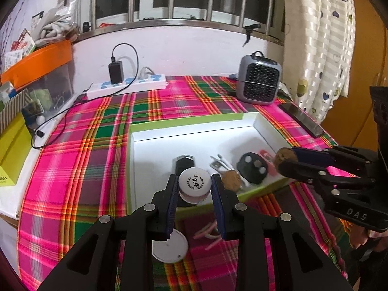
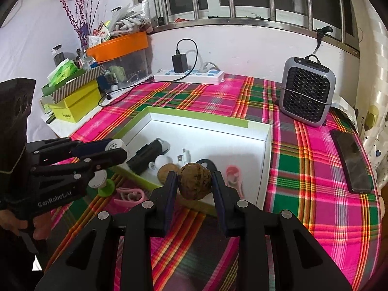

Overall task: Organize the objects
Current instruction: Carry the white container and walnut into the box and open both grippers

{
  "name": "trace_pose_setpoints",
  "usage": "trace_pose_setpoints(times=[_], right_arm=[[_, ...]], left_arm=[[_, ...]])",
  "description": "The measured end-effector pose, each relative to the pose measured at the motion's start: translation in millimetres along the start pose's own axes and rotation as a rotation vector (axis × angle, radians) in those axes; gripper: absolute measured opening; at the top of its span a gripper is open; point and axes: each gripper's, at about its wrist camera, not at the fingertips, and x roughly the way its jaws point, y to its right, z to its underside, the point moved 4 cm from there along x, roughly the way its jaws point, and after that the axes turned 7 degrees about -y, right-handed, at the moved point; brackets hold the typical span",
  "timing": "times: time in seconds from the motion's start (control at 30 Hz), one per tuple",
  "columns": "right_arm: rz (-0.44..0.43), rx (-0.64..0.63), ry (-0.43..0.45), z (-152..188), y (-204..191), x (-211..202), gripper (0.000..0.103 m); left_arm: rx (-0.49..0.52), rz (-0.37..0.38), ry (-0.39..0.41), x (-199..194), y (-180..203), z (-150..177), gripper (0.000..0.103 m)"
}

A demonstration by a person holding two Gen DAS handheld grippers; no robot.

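Two grippers hung over the near rim of the white box (image 1: 145,135) on the plaid cloth (image 1: 80,145); the left gripper (image 1: 194,189) was clamped on a white-capped bottle (image 1: 194,181), the right gripper (image 2: 193,184) on a brown walnut (image 2: 195,181). Inside the box lay a black case (image 2: 148,156), a white cable (image 2: 185,156), a second walnut (image 2: 167,171) and a round black remote (image 1: 253,169); at the box's eleven o'clock sat a power strip (image 1: 126,86), at one o'clock a grey fan (image 2: 306,92), at three o'clock a phone (image 2: 351,162); pink bands (image 2: 128,194) lay at seven o'clock.
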Motion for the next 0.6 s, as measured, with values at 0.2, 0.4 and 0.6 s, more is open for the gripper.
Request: trace_pose_setpoints(times=[0.2,0.4,0.6], right_arm=[[0.003,0.005,-0.006,-7,7,9,0.030],[-0.013,-0.005,-0.023,-10,4,21,0.030],[-0.034,-0.026,-0.049,-9,-4,36,0.030]], left_arm=[[-0.016,-0.014,-0.016,13,-10,-4,0.026],[-0.032,-0.030,-0.032,27,-18,-8,0.026],[-0.054,-0.042,-0.052,38,-27,-6,0.026]])
